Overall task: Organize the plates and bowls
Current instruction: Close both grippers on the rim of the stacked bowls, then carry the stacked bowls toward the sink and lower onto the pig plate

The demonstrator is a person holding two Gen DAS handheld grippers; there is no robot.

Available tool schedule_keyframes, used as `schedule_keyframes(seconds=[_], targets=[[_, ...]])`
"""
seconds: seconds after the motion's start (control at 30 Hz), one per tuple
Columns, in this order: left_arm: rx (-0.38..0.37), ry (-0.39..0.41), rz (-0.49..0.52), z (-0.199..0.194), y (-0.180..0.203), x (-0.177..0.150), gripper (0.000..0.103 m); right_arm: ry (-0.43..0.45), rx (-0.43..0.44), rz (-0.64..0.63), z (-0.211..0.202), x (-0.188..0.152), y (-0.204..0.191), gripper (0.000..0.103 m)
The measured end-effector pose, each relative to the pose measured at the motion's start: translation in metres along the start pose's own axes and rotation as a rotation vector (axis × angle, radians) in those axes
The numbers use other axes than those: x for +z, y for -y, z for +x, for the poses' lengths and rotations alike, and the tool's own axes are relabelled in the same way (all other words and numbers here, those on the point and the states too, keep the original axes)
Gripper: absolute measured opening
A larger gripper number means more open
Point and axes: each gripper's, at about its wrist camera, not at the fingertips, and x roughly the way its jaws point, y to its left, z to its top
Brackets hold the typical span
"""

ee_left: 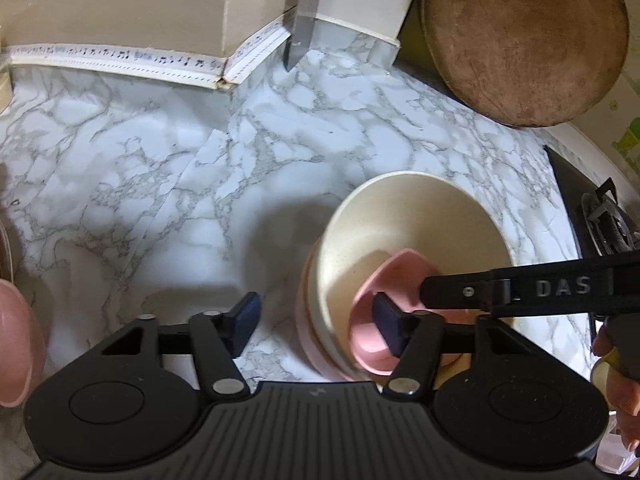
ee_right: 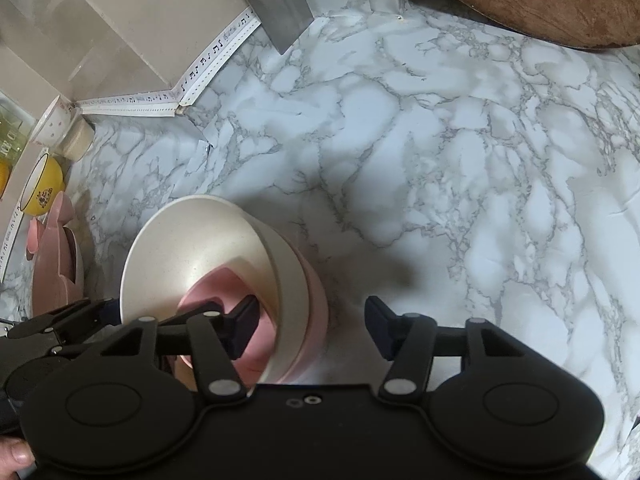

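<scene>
Both claws gape wide, straddling the cream bowl's (ee_left: pixel 408 232) rim; pink dish (ee_left: pixel 384 308) inside.

Cream bowl (ee_left: pixel 404 216) over pink bowl (ee_right: pixel 316 300); white countertop (ee_left: pixel 160 184), grey marble veining; yellow bowl (ee_right: pixel 42 188); brown round board (ee_left: pixel 524 40); black grippers, navy pads (ee_left: pixel 246 322).

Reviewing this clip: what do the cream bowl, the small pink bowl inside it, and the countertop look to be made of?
Cream bowl: probably matte plastic or a wheat-straw composite, with faint specks and a soft sheen. Pink bowl: likely the same, with an even matte colour. Countertop: apparently marble-print adhesive film, not stone; a lifted seam edge shows.
</scene>
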Motion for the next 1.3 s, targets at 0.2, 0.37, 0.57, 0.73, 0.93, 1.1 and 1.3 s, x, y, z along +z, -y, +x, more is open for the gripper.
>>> schedule_keyframes(seconds=[0.2, 0.37, 0.57, 0.73, 0.93, 1.1, 1.3], targets=[[-0.01, -0.004, -0.01, -0.003, 0.003, 0.001, 0.033, -0.006, 0.012, -0.012, -0.003, -0.001, -0.007, 0.034], [-0.016, -0.009, -0.028, -0.004, -0.001, 0.002, 0.03, -0.015, -0.012, -0.084, -0.006, -0.006, -0.013, 0.031], [-0.012, -0.009, -0.021, -0.004, 0.001, 0.002, 0.028, -0.01, -0.04, -0.112, -0.007, -0.012, -0.017, 0.028], [-0.006, -0.009, -0.005, -0.005, 0.003, 0.001, 0.028, 0.009, -0.064, -0.131, -0.008, -0.015, -0.021, 0.026], [-0.012, -0.028, -0.024, -0.006, 0.003, 0.001, 0.028, 0.001, -0.088, -0.125, -0.009, -0.013, -0.023, 0.024], [-0.007, -0.012, -0.035, -0.012, 0.002, 0.0, 0.027, 0.008, -0.105, -0.151, -0.014, -0.012, -0.031, 0.024], [0.0, 0.001, -0.06, -0.027, -0.003, 0.0, 0.027, 0.013, -0.099, -0.175, -0.02, -0.011, -0.041, 0.024]])
